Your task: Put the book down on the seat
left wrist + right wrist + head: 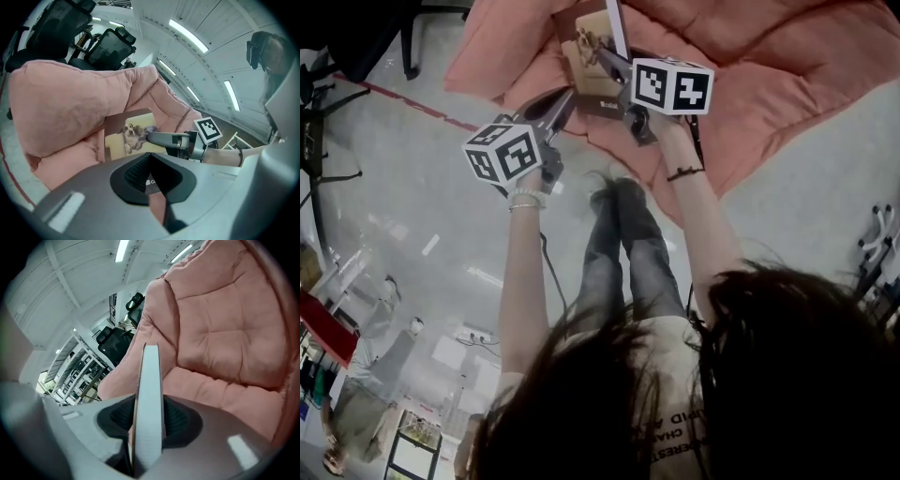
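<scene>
Well, the person stands at the edge of a big pink padded seat [787, 66] with both arms stretched out over it, and the book [579, 42] hangs between the two tools, above the cushions. The left claw [567, 101] is clenched on the book's near lower corner; in the left gripper view a strip of dark reddish cover with white lettering sits pinched between its pads. The right claw [602, 58] grips the book from the other side, its grey finger [161, 138] lying across the cover picture (a long-eared dog on a pale background). In the right gripper view the book [149, 394] appears edge-on, a pale band of pages standing up between the two jaws, clamped tight, with the quilted seat [225, 333] filling the space behind it. From the left side the book [129, 136] stands roughly upright, its cover facing that camera and the seat's [70, 108] puffy arm just behind. Whether its far edge touches the cushion I cannot tell. Black office chairs [108, 47] stand beyond the seat.
</scene>
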`<state>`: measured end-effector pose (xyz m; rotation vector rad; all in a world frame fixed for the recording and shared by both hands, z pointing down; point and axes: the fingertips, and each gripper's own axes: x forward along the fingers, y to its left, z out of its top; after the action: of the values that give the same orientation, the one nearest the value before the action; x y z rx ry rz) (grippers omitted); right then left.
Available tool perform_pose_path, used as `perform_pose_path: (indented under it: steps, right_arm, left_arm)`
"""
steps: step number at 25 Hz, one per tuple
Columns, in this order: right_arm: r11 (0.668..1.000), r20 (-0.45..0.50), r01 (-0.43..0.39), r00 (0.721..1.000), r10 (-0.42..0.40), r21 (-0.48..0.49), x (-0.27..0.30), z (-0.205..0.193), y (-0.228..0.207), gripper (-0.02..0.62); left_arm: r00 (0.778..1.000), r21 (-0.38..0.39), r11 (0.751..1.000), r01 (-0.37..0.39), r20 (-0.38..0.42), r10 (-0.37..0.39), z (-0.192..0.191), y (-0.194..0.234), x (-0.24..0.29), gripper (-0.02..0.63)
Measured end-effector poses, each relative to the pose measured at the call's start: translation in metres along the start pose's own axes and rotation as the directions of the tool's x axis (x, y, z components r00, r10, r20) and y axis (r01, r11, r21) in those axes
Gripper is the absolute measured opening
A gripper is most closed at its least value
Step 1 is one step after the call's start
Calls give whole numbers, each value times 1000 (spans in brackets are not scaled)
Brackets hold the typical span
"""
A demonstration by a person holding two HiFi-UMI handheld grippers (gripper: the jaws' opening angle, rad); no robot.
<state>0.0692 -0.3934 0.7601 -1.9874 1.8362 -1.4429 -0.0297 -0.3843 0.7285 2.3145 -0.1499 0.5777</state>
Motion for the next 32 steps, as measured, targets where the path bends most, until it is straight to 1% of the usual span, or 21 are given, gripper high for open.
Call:
perform_pose_path:
  steps: [7, 19, 24, 27, 32]
  right_arm:
    - [1000, -13, 11, 1000, -11, 3, 5, -3, -5, 150]
    - [998, -83, 68, 994, -67, 6, 16, -11, -15, 153]
    - [990, -127, 131, 983, -136, -41, 23, -19, -24, 178]
    - [986, -133, 159, 977, -165, -54, 29, -24, -29, 216]
    - [974, -127, 210, 967, -219, -79, 24, -24, -39, 247]
  left_arm:
    - [1000, -6, 1000, 13, -12, -13, -3, 3, 6, -2]
    - [998, -33, 999, 20, -54, -22, -14, 8, 7, -2]
    - [998, -42, 999, 22, -65, -25, -15, 14, 8, -2]
    - [998, -46, 999, 21, -66, -24, -15, 19, 9, 0]
    - [997, -45, 999, 19, -74, -23, -14, 16, 13, -1]
